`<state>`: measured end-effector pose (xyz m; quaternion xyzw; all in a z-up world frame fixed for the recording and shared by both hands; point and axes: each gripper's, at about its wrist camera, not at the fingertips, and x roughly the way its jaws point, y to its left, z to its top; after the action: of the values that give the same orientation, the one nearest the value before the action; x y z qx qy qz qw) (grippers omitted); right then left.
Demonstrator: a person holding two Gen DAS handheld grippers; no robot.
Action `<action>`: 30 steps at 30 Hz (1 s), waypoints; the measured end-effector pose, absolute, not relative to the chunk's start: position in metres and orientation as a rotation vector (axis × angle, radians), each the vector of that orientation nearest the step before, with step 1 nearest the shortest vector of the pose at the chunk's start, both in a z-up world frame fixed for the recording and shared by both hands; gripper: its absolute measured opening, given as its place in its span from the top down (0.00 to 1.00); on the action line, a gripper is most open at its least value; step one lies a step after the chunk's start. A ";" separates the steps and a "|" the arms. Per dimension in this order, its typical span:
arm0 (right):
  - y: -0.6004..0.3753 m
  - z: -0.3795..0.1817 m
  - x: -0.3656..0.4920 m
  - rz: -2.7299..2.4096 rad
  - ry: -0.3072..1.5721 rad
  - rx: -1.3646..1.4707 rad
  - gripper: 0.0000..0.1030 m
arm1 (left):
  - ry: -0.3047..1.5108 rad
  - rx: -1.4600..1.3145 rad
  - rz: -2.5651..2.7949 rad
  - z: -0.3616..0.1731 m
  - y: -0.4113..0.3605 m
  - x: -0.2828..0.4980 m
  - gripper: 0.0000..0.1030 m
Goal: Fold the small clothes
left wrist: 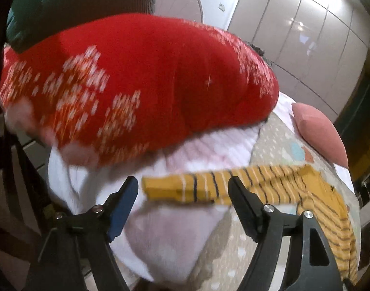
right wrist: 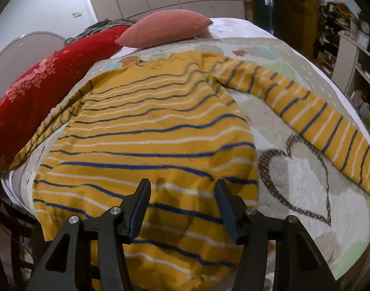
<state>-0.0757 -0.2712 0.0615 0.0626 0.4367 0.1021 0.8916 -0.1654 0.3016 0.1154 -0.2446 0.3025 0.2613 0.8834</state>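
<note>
The left tool (left wrist: 182, 184) rises from the bottom of the left wrist view and tilts down toward the bed; its two black fingers stand well apart, released, with nothing pressed between them. Just past its tips, a sleeve (left wrist: 199, 189) of the striped yellow shirt (left wrist: 330, 220) lies across the middle of the frame, its cuff pointing left over a white and pink cloth (left wrist: 189, 150). The rest of the shirt runs down the right edge. Above, a red blanket (left wrist: 148, 72) with white patterns fills the upper half, blurred. A pink pillow (left wrist: 318, 133) sits at the right.

The right tool (right wrist: 182, 186) comes up from the bottom of the right wrist view, also angled downward. Its fingers are parted, released, and hang over the lower hem of the shirt (right wrist: 146, 140) without pinching it. The shirt lies spread flat on the patterned bedcover (right wrist: 294, 177), filling the centre of the frame, collar toward the top. Its other sleeve (right wrist: 313, 121) stretches out to the right edge, above a brown heart outline (right wrist: 303, 169). The pillow (right wrist: 165, 28) lies at top centre and the blanket (right wrist: 39, 92) at the left.
</note>
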 end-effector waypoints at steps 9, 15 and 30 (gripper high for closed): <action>-0.125 0.093 -0.034 0.553 0.914 0.027 0.42 | 0.713 -0.442 0.494 0.075 0.257 -0.199 0.21; 0.014 0.081 0.001 0.781 0.957 -0.044 0.42 | 0.714 -0.430 0.473 0.066 0.242 -0.223 0.19; 0.221 0.028 0.112 0.918 1.174 0.092 0.35 | 0.764 -0.537 0.474 0.027 0.285 -0.253 0.19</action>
<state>0.1118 0.2214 0.0277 0.0420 0.5338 0.4177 0.7340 -0.2530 0.2849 0.0272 -0.2564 0.3647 0.2261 0.8661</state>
